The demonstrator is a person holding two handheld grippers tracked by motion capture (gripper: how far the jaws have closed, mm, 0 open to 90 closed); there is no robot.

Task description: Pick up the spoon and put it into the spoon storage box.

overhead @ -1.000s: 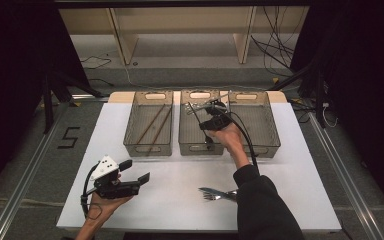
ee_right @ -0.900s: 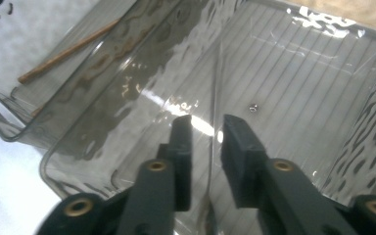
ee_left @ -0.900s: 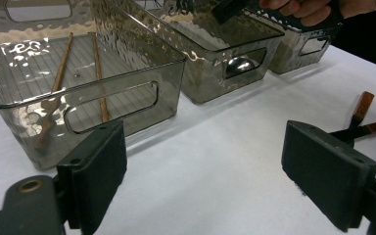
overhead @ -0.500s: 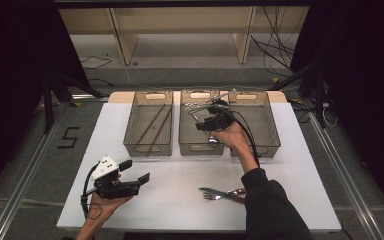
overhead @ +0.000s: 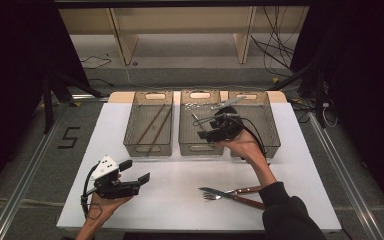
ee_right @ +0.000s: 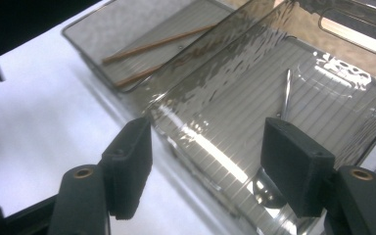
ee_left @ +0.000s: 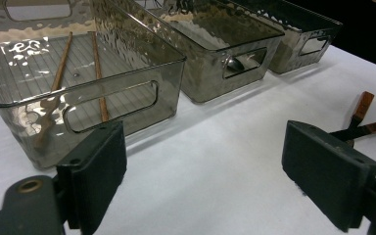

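**Right gripper above the middle bin, spoon lying inside**

Where the three smoky clear bins stand side by side along the far edge of the white table [overhead: 180,200], my right gripper [overhead: 203,132] hangs over the near end of the middle bin [overhead: 198,148]. Its jaws have just been opening and now stand wide apart with nothing between them. In the right gripper view the bin's near rim passes under the jaws, and the ribbed floor beyond it is open.

The spoon [ee_right: 285,98] lies on that floor, a slim metal piece with its handle running towards the far end of the middle bin; its bowl shows near the bin's near wall, partly behind my right-hand pad.

Left of the middle bin, the neighbouring bin holds two brown chopsticks [overhead: 152,125]. Right of it stands the third bin [overhead: 267,130].

In front of the middle bin, bare table separates it from a fork and knife with brown handles [overhead: 232,194].

My left gripper [overhead: 132,172] rests well in front of the middle bin and to its left, jaws wide and empty.
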